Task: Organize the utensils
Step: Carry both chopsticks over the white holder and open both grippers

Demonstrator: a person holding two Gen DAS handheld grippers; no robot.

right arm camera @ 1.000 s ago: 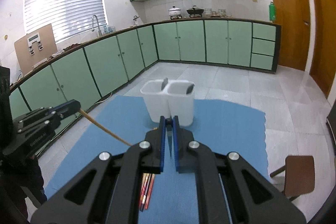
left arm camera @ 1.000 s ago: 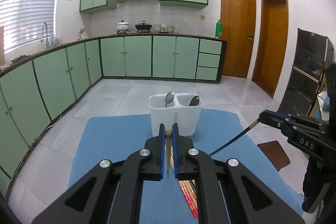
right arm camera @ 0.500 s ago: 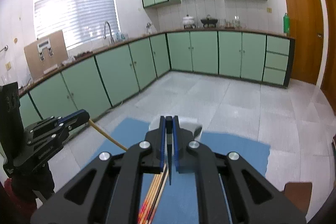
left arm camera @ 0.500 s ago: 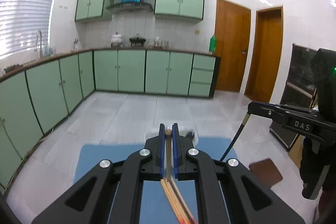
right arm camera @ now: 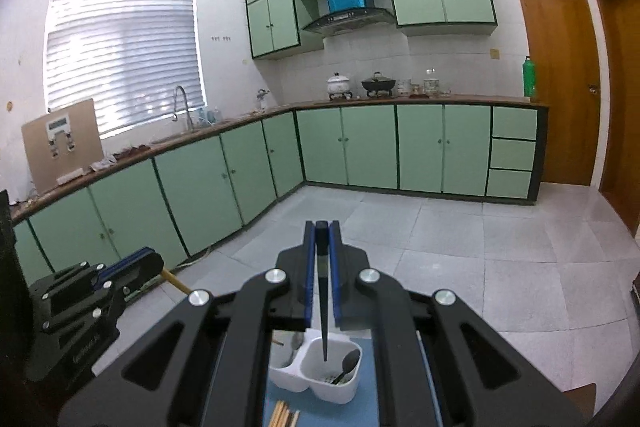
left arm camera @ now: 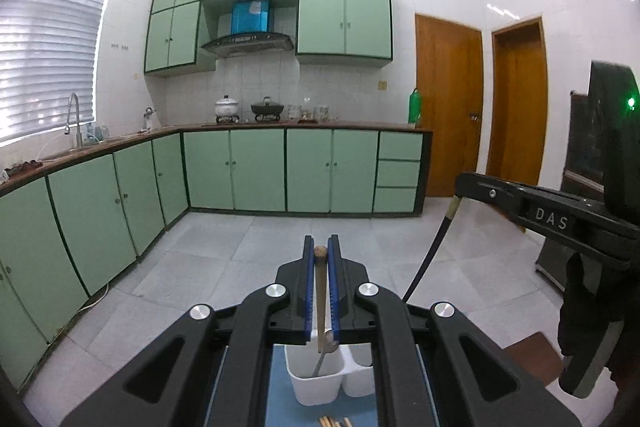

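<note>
Now both tongs hang above the white two-compartment holder (left arm camera: pixel 320 383), which stands on the blue mat (left arm camera: pixel 280 399).

Left tongs (left arm camera: pixel 321 255): closed tight on a wooden chopstick (left arm camera: pixel 320 299). Its rounded top shows between the blue pads; the shaft hangs down, tip over the holder's left compartment. A metal spoon (left arm camera: pixel 323 351) leans in that compartment.

Right tongs (right arm camera: pixel 321 239): clamped on a black chopstick (right arm camera: pixel 323 307). It hangs upright, pointed tip just inside the right compartment. A dark spoon (right arm camera: pixel 347 365) leans in the same compartment, at its right side.

More wooden chopsticks (right arm camera: pixel 285 414) lie on the mat, near side of the holder.

Far background: green cabinets (left arm camera: pixel 260 171) along the wall, grey tiled floor (right arm camera: pixel 440 247).
</note>
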